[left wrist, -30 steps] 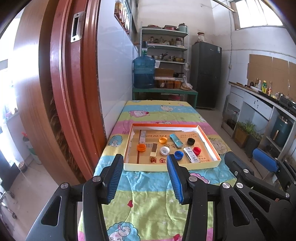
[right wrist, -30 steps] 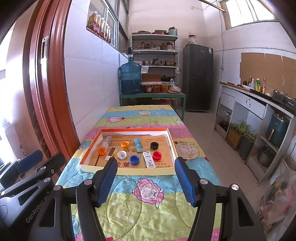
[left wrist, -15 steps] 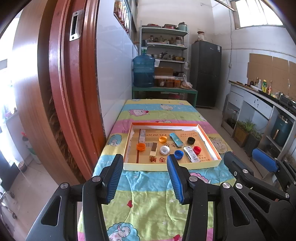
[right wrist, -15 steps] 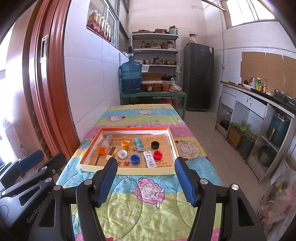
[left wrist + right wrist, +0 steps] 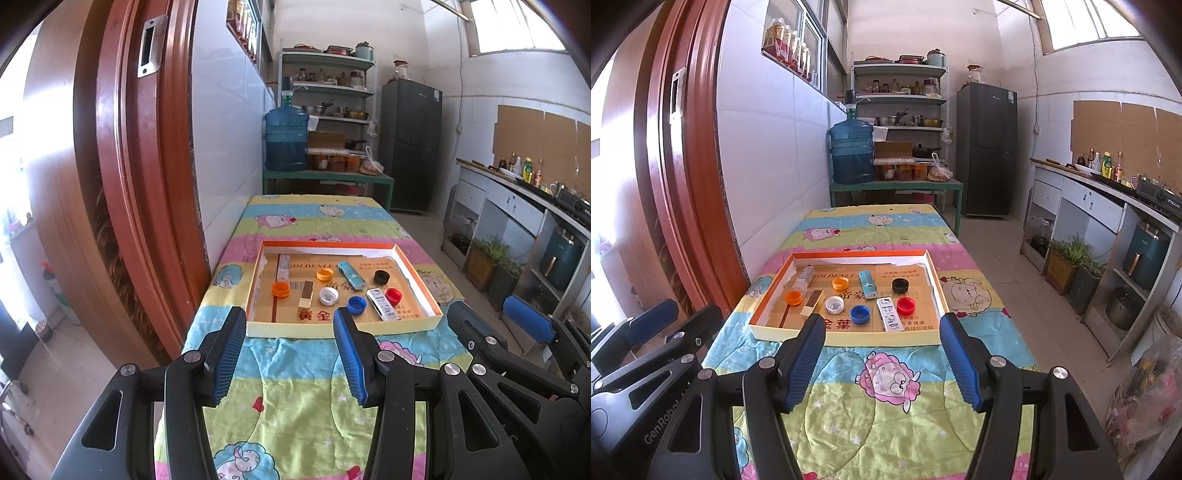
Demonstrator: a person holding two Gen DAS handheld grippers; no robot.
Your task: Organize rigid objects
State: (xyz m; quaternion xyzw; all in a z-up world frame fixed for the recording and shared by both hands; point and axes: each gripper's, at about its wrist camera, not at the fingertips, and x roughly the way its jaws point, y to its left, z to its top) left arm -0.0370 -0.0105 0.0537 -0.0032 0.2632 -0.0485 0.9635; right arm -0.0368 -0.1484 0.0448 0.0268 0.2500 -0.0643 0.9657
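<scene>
left view: door latch plate (image 5: 149, 48) | right view: jars on sill (image 5: 790, 48)

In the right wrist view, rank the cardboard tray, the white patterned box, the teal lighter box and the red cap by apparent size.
1. cardboard tray, by far the largest.
2. white patterned box.
3. teal lighter box; it lies farther back, so its rank against the white one is unsure.
4. red cap, smallest.

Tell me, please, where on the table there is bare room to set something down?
The quilt is bare between the tray's near wall and the grippers, and beyond the tray's far wall. Inside the tray it is crowded: caps and small boxes, from the orange cap to the red cap.
</scene>
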